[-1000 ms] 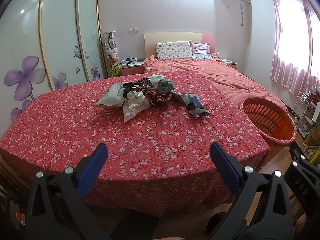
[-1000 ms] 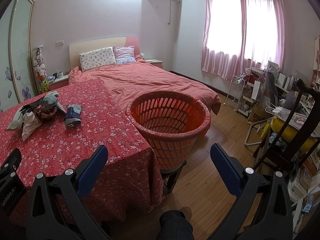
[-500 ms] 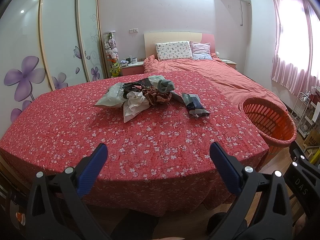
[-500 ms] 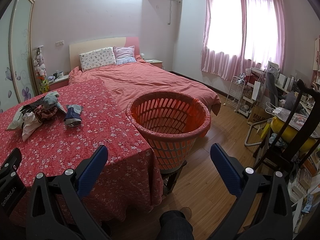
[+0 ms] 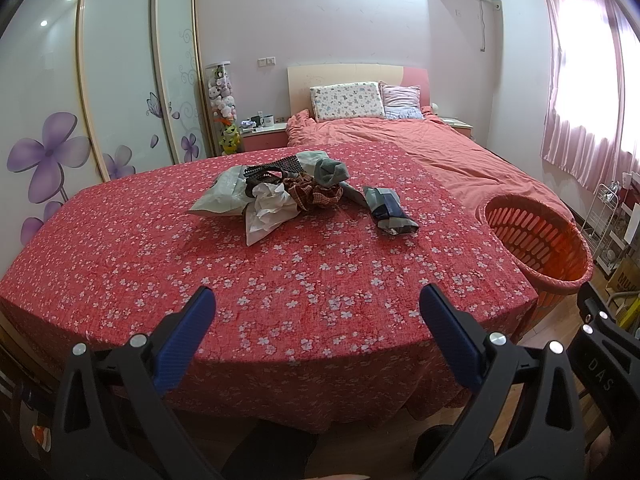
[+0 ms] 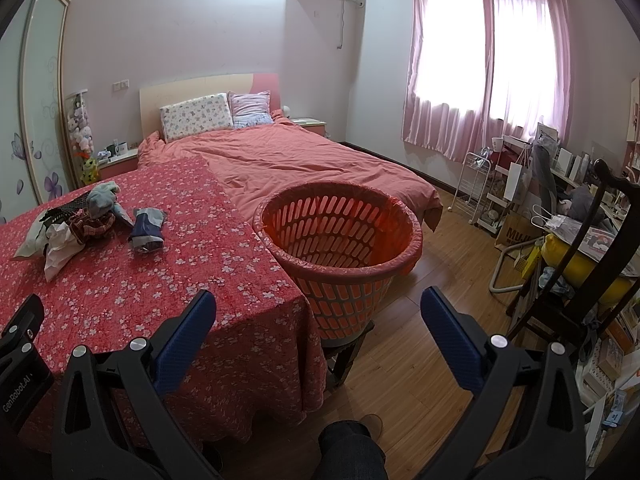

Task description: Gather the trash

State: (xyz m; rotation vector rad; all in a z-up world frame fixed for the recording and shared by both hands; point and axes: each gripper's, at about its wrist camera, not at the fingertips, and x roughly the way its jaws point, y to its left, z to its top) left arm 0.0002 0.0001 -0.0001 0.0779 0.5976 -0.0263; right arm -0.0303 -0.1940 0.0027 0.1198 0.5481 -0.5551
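Note:
A pile of trash (image 5: pixel 280 190) lies on the red flowered table cover (image 5: pixel 160 264): crumpled white paper (image 5: pixel 269 208), a grey bag, checked cloth and a dark blue packet (image 5: pixel 388 210). The pile also shows in the right wrist view (image 6: pixel 80 220). An orange slotted basket (image 6: pixel 340 236) stands at the table's right edge, also in the left wrist view (image 5: pixel 536 240). My left gripper (image 5: pixel 316 320) is open and empty, over the table's near edge. My right gripper (image 6: pixel 318 320) is open and empty, in front of the basket.
A bed with a pink duvet (image 6: pixel 304 156) lies behind the table. A sliding wardrobe (image 5: pixel 120 80) is on the left. A wire cart (image 6: pixel 476 188), a wooden chair (image 6: pixel 580 264) and clutter stand on the right over wooden floor (image 6: pixel 420 344).

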